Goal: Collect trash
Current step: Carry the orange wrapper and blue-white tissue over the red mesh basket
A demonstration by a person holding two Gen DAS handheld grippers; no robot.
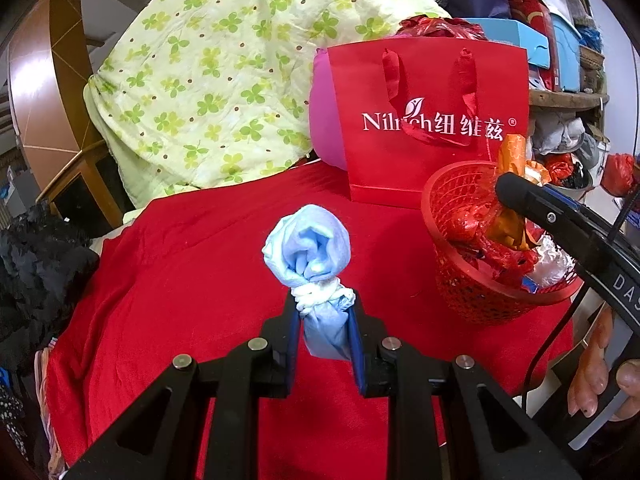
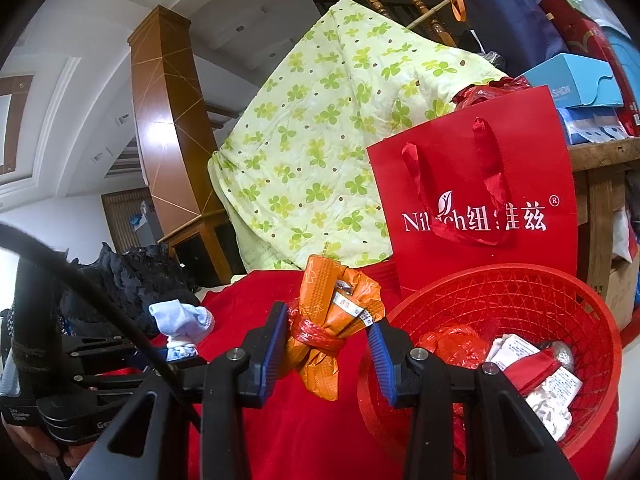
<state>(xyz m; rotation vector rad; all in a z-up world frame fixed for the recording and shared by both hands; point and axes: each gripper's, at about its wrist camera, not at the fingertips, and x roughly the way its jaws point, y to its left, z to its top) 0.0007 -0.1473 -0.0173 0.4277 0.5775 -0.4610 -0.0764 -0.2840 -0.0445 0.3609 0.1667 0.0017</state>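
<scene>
Left wrist view: our left tool (image 1: 325,312) clamps blue wad (image 1: 308,248); red basket (image 1: 452,184), part-filled, at three o'clock. Right tool (image 2: 327,344) grips orange wrapper bundle (image 2: 332,320). Both drops remain.

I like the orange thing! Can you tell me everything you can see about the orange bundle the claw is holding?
The orange bundle is crinkly orange wrapper, like thin plastic or foil, with a faint flower print and small white labels. A strip of red plastic is tied around its middle, so both ends flare out. It stands nearly upright, leaning a bit, pinched between the blue pads of the right claw. It hangs above the red cloth, just left of the red mesh basket, which already holds other trash.
</scene>
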